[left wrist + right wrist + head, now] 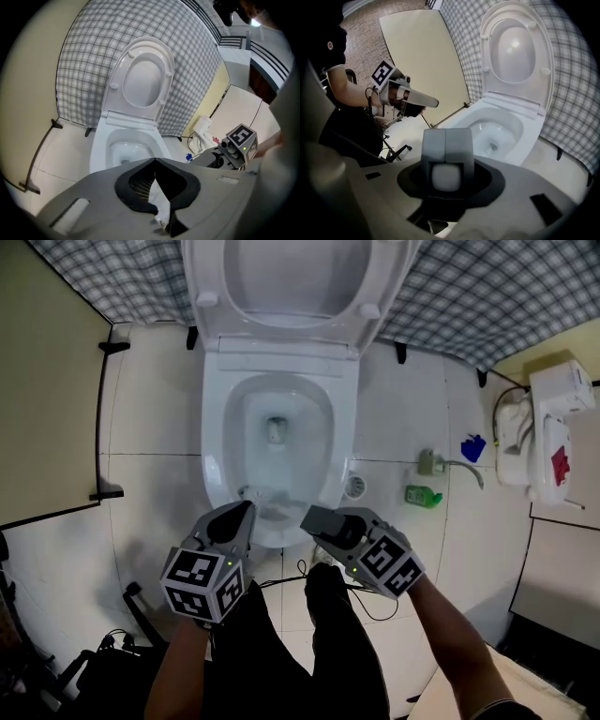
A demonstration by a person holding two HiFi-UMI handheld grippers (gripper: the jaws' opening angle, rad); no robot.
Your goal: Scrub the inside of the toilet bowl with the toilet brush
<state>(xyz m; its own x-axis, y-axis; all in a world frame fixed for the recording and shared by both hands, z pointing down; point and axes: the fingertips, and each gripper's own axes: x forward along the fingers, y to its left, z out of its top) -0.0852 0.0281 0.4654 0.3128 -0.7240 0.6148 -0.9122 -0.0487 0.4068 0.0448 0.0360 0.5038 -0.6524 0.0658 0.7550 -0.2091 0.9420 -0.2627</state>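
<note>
Toilet brush [255, 495] sits clamped in left gripper [246, 510] (right gripper [314, 518] clenched, empty).

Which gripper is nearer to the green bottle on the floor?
Right. The right gripper is at the front of the toilet bowl, left of the green bottle in the head view; the left gripper sits even farther left.

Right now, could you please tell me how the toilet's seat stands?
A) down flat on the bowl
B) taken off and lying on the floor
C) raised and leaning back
C: the seat stands tilted back with its bumpers facing out, and the bowl rim lies bare.
</note>
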